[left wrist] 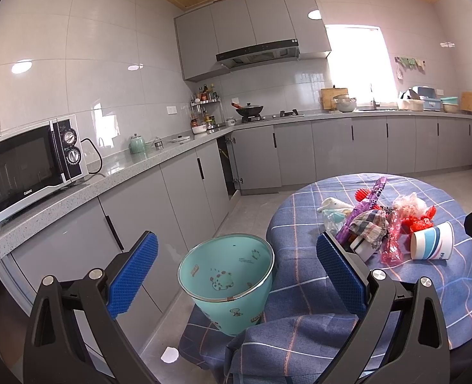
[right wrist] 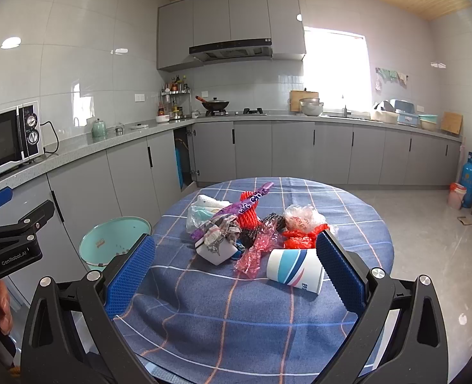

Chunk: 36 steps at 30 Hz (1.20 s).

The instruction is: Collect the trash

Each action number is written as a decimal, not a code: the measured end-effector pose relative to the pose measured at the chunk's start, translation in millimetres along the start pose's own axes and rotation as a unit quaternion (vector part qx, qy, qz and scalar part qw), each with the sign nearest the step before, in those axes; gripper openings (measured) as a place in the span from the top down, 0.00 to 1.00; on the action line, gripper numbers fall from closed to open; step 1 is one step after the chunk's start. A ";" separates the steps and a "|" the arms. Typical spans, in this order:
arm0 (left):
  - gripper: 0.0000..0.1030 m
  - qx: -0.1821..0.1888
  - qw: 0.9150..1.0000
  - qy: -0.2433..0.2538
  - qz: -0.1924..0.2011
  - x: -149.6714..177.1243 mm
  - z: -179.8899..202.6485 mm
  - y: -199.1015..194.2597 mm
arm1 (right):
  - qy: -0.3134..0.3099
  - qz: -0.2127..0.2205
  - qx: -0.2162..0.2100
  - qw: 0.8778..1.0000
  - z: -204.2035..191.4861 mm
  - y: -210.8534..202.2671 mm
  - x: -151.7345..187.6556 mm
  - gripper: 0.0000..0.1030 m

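A heap of trash lies on the round table with a blue checked cloth: a purple wrapper, red netting, pink plastic, crumpled cloth in a white cup, and a tipped paper cup. The heap also shows in the left wrist view, with the paper cup. A teal bin stands on the floor left of the table; it also shows in the right wrist view. My left gripper is open above the bin. My right gripper is open, empty, short of the heap.
Grey kitchen cabinets and a counter run along the left and back walls, with a microwave on the left. One cabinet door stands open at the corner. A blue gas cylinder and a pink bin stand at the far right.
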<state>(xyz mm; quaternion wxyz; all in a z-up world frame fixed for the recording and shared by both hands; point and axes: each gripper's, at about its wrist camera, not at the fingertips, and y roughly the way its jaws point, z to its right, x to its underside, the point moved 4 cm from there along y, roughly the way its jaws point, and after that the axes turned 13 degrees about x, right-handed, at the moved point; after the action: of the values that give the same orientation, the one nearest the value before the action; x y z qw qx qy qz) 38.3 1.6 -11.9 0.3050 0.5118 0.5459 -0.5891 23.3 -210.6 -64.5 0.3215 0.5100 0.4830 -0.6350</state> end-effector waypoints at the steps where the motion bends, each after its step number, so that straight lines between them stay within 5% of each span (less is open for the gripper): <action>1: 0.05 -0.001 1.000 0.001 0.000 0.1 0.1 0.0 | 0.000 0.000 0.000 1.000 0.1 0.1 -0.1 0.04; 36: 0.05 -0.005 1.000 0.001 0.003 1.2 -0.8 1.2 | 0.004 0.006 -0.002 1.000 0.6 -3.7 -1.7 0.04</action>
<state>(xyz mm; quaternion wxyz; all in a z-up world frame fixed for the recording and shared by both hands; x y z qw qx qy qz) 39.3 2.4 -13.3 0.3087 0.5126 0.5478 -0.5847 20.3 -210.2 -61.8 0.3248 0.5147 0.4824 -0.6300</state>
